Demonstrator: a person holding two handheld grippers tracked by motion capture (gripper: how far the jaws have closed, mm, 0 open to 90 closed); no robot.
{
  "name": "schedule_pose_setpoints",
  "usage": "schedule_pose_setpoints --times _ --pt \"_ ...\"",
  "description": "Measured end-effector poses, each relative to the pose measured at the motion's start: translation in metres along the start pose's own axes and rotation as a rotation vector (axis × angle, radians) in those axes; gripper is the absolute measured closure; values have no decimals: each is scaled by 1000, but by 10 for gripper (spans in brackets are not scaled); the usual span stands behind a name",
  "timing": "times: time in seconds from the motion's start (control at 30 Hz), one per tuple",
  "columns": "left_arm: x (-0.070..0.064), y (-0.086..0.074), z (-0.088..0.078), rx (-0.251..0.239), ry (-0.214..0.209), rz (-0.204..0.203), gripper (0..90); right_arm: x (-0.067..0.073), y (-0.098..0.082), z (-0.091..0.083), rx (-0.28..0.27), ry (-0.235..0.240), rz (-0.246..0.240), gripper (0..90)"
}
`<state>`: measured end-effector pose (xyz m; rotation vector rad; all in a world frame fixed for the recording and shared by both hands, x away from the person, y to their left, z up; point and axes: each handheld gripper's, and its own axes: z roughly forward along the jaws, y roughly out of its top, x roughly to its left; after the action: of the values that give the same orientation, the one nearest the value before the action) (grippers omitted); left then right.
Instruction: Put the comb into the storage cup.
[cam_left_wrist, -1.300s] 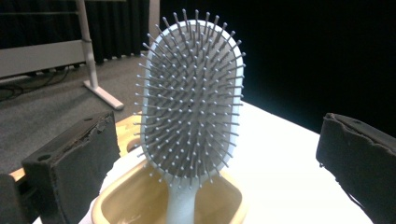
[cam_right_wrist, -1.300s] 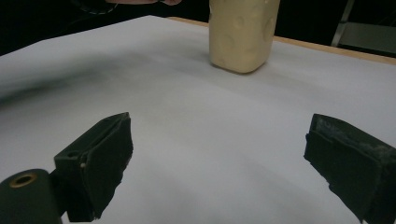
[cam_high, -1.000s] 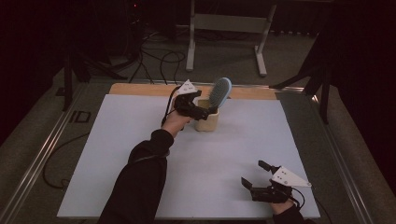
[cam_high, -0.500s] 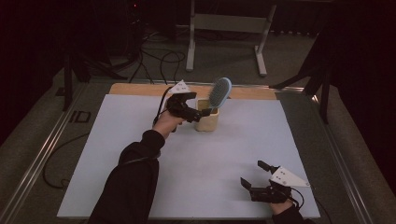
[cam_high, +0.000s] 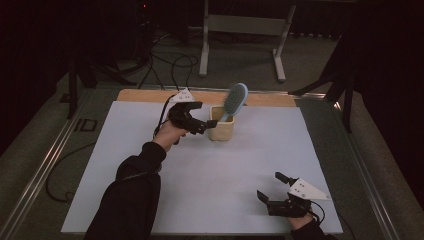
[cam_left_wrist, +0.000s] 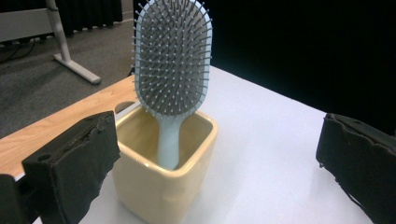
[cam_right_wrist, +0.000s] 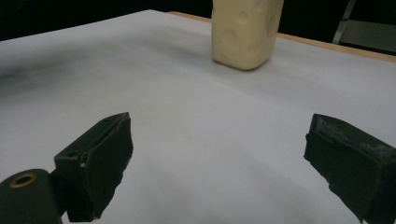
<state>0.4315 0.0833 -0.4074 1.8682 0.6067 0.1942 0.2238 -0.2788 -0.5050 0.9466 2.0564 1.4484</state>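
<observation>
Left gripper sits just left of centre in the upper half of the high view, jaws wide apart, holding nothing, right beside the cream square cup. Light-blue paddle hairbrush stands handle-down in the cup, head tilted up and right. In the left gripper view the cup sits lower centre between the jaws, brush bristles facing the camera. Right gripper rests low at lower right on the white table cover, jaws apart, empty, well away from the cup.

Dim overhead view, dark surroundings; close views sharp, soft shadows.
</observation>
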Motion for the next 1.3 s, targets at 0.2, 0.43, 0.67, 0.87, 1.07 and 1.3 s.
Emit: schedule_pose_setpoints --times 0.2,0.43,0.67,0.87,1.07,1.3 --pt "0 -8 -11 17 19 3 0 0 0 0 2 -3 -1 75" --pt "0 -16 -26 36 41 10 0 1 0 1 4 -3 -5 75" --pt "0 -25 -40 49 52 13 0 2 1 2 7 -4 -9 75" --pt "0 -36 -53 65 67 17 0 2 1 2 7 -5 -10 75" --pt "0 -45 -65 64 73 8 0 3 1 2 8 -4 -12 75" --pt "-1 -54 -77 70 86 8 0 3 1 3 12 -5 -10 75"
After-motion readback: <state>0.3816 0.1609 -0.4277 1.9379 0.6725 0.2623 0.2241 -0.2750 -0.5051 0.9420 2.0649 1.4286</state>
